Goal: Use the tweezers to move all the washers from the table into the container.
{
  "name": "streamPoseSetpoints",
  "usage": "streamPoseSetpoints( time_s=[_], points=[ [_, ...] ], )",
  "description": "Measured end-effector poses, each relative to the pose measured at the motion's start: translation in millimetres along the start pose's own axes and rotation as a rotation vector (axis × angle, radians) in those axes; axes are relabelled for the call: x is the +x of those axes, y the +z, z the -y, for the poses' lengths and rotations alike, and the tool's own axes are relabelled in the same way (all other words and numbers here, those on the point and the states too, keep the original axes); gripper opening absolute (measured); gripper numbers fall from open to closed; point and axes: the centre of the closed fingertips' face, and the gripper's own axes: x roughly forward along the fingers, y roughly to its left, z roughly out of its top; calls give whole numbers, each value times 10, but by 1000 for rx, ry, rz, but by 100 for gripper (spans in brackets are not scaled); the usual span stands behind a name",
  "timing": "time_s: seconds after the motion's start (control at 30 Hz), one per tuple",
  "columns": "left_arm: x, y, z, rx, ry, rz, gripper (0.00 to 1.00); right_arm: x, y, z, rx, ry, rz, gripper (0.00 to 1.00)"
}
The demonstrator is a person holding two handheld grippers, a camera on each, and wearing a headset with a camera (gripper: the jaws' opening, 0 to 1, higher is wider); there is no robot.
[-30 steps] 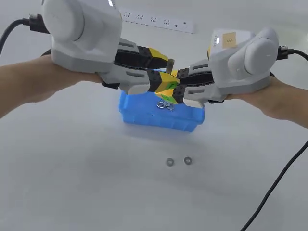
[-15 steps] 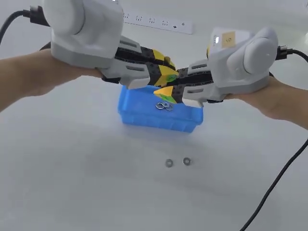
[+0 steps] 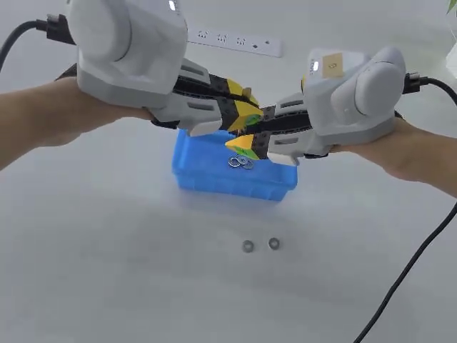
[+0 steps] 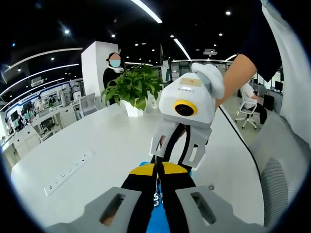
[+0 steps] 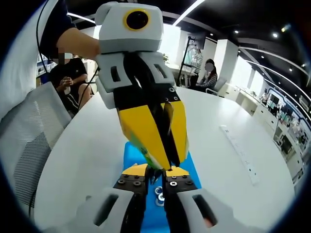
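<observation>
**Task part done**

Approx. 3 washers [image 3: 241,163] are seen in the blue container [image 3: 214,180]. 2 loose washers [image 3: 248,246] are left on the table [image 3: 100,257] near it. Left gripper [image 3: 247,113] & right gripper [image 3: 241,143] are held tip to tip above it, jaws closed. Tweezers can't be made out.

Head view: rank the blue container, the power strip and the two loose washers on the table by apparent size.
1. blue container
2. power strip, though it lies farther off, so its true size is unsure
3. loose washers, which look alike
</observation>
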Motion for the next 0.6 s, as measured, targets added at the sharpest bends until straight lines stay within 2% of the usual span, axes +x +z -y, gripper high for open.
streamPoseSetpoints(
  time_s=[0.27, 0.6],
  points=[
    [12, 39, 31, 28, -13, -9, 6, -35, -26, 32, 8, -13, 1, 13],
    [1, 100, 29, 57, -12, -19, 7, -94, -58, -32, 30, -25, -13, 22]
  ],
)
